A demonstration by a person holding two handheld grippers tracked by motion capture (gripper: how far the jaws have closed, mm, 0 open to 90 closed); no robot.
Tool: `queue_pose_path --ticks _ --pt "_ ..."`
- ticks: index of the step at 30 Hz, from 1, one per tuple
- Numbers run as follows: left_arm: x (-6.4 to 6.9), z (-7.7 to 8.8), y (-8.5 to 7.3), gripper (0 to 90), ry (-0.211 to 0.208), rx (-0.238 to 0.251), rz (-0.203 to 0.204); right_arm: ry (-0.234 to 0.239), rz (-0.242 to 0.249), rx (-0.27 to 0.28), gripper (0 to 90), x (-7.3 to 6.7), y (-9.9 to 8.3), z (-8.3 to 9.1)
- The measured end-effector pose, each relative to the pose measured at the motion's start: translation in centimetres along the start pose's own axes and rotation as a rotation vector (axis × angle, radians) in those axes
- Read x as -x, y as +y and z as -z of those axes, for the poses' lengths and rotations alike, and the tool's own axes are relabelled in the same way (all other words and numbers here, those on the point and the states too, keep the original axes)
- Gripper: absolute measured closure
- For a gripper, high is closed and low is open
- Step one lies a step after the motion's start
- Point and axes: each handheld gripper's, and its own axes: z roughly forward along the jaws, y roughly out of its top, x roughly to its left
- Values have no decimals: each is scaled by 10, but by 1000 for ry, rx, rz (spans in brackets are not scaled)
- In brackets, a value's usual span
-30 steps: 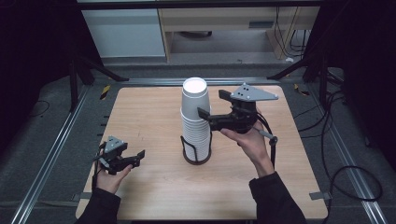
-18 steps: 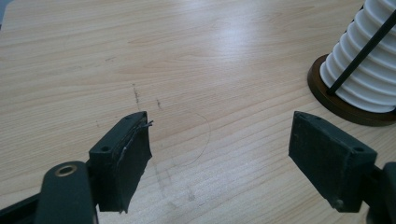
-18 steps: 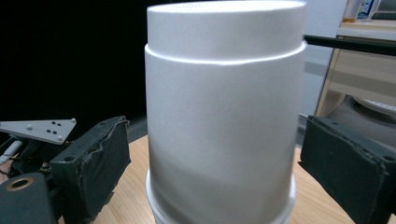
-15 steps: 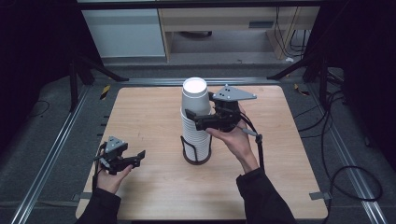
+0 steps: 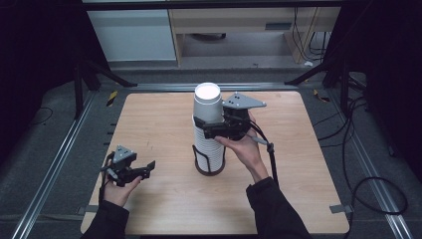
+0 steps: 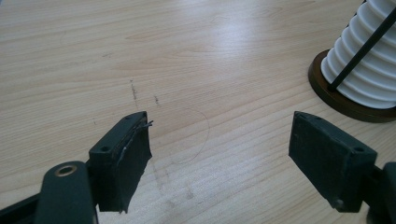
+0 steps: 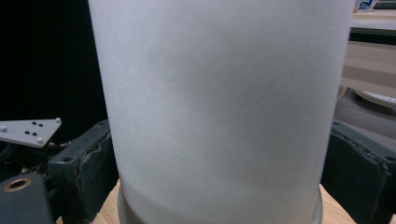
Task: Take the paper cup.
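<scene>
At the table's near left the left gripper [image 5: 130, 171] rests with jaws spread and empty, while at centre the right gripper [image 5: 215, 127] brackets the top cup [image 7: 219, 107] of the racked stack of paper cups [image 5: 209, 142], a lift best done squarely, squeezed gently

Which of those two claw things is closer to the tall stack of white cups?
The right gripper: its jaws sit on either side of the top cup of the cup stack. The left gripper hovers open over bare table, off to the stack's left.
</scene>
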Motion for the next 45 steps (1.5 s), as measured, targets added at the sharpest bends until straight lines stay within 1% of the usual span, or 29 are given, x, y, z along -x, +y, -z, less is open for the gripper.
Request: queue_pose_path --ticks 4,7,11,18,27,28,29,32,34,36,43,45 --pt "0 0 0 199 -1 -1 -1 1 5 8 76 0 -1 -2" --pt "0 -1 0 199 -1 -2 -3 -5 -1 21 75 -1 -1 -3" --pt "1 -1 0 199 -1 -2 -2 -8 -2 22 74 -1 -1 -5" --pt "1 -1 0 199 0 -6 -3 -15 4 41 102 -2 -2 -5" --pt "0 -2 0 199 -1 -6 -2 -15 19 36 106 -2 -1 -4" --pt "0 -2 0 199 -1 -6 -2 -14 19 41 108 -2 -1 -3" --pt "0 -2 0 199 -1 -9 -4 -6 19 63 109 -2 1 -2" --pt "0 -2 0 199 -2 -9 -3 -1 19 66 109 -3 5 -1" --pt "0 -2 0 199 -2 -7 -1 -7 34 66 110 -3 9 0" --pt "0 -1 0 199 -3 -6 -1 -7 35 64 112 -4 12 1" --pt "1 -2 0 200 -4 -8 -1 -3 28 85 117 -2 24 7" --pt "1 -1 0 200 -4 -8 0 -1 32 100 119 -2 31 10"
